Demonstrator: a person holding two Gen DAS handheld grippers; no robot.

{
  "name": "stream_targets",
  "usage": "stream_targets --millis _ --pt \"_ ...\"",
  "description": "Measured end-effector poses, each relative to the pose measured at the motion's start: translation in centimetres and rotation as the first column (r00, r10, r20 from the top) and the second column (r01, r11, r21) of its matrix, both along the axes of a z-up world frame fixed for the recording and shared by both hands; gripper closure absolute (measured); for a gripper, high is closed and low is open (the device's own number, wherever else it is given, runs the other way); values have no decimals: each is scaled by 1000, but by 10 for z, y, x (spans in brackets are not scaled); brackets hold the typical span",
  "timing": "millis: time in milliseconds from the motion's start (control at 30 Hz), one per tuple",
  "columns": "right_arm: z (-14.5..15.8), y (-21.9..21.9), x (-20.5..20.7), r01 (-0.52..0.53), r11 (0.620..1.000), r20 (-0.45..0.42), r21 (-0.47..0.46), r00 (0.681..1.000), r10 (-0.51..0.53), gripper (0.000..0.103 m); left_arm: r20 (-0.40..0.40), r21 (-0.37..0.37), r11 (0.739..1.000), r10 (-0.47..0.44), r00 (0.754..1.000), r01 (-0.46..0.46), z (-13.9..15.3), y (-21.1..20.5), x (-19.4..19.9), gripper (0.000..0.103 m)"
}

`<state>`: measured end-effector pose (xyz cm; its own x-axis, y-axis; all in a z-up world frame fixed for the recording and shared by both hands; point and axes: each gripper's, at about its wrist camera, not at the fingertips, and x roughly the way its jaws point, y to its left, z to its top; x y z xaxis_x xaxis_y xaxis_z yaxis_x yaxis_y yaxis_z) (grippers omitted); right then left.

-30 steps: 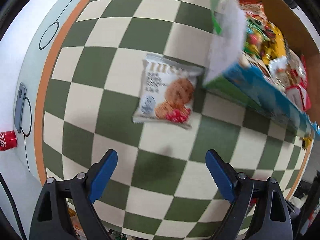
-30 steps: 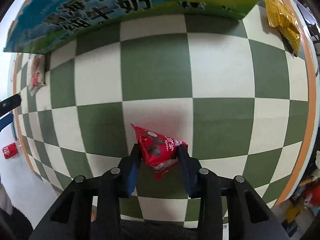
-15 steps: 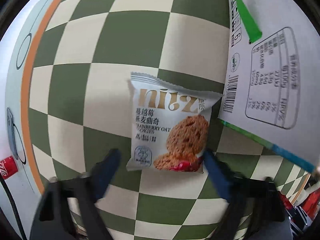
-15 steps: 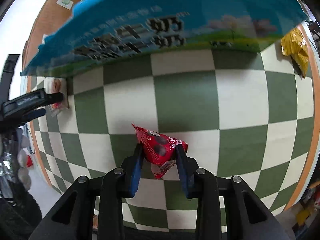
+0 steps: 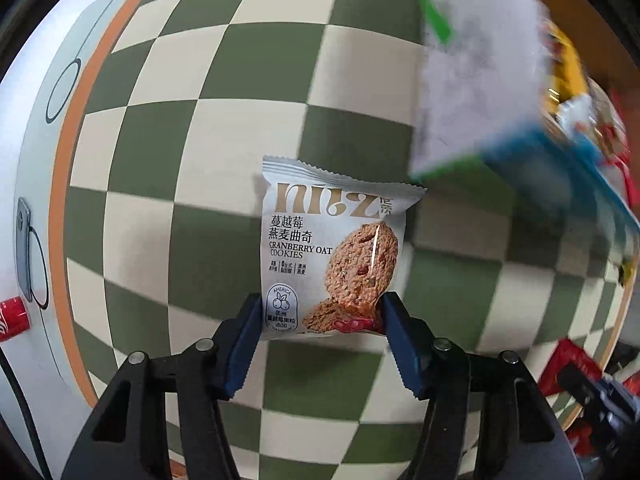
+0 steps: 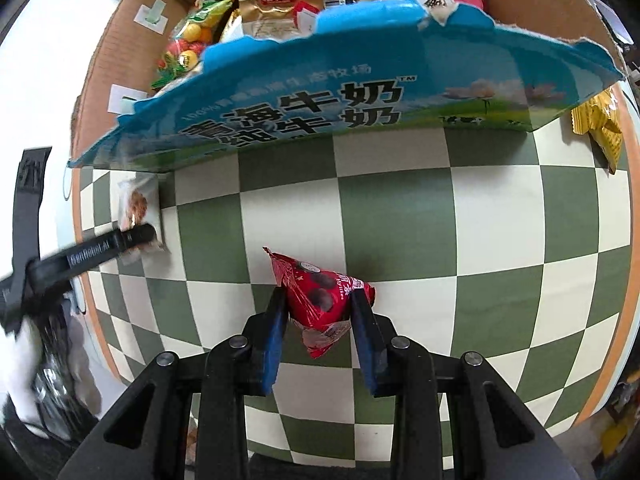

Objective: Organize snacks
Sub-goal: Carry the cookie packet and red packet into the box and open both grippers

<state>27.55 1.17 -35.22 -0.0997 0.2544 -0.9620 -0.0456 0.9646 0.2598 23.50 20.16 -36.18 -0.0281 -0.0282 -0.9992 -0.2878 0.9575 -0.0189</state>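
My left gripper (image 5: pixel 320 316) is shut on the bottom edge of a silver cranberry oat cookie packet (image 5: pixel 332 248), held over the green-and-cream checked cloth. My right gripper (image 6: pixel 320 312) is shut on a red triangular snack pouch (image 6: pixel 320 296) above the same cloth. In the right wrist view the left gripper's finger (image 6: pixel 108 246) and the cookie packet (image 6: pixel 138 204) show at the left. A blue milk carton box (image 6: pixel 320 108) filled with several snacks stands at the back; it also shows blurred in the left wrist view (image 5: pixel 520 140).
A yellow snack bag (image 6: pixel 598 128) lies on the cloth at the far right. A brown cardboard flap (image 6: pixel 120 64) rises behind the box. A red can (image 5: pixel 12 316) lies beyond the cloth's orange border at the left.
My left gripper moved in on the cookie packet, closed on its bottom edge and lifted it. My right gripper kept hold of the red pouch and rose back from the box.
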Motion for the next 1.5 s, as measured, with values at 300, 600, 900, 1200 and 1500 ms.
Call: stream_targets --millis 300,600,900,1200,1500 --pt "34 -7 -10 -3 997 34 71 999 0 69 127 -73 994 -69 990 79 78 -67 -43 46" --pt "111 -48 -5 29 988 136 150 989 -49 69 270 -115 981 -123 955 159 157 -81 -17 46" --pt "152 -87 44 90 984 243 155 962 -127 69 269 -126 973 -153 951 192 154 -94 67 46" --pt "121 -108 106 154 984 234 90 957 -171 69 120 -138 977 -148 982 164 95 -97 114 46" --pt "83 -108 127 147 987 159 57 975 -155 68 62 -141 983 -111 992 119 73 -93 125 46"
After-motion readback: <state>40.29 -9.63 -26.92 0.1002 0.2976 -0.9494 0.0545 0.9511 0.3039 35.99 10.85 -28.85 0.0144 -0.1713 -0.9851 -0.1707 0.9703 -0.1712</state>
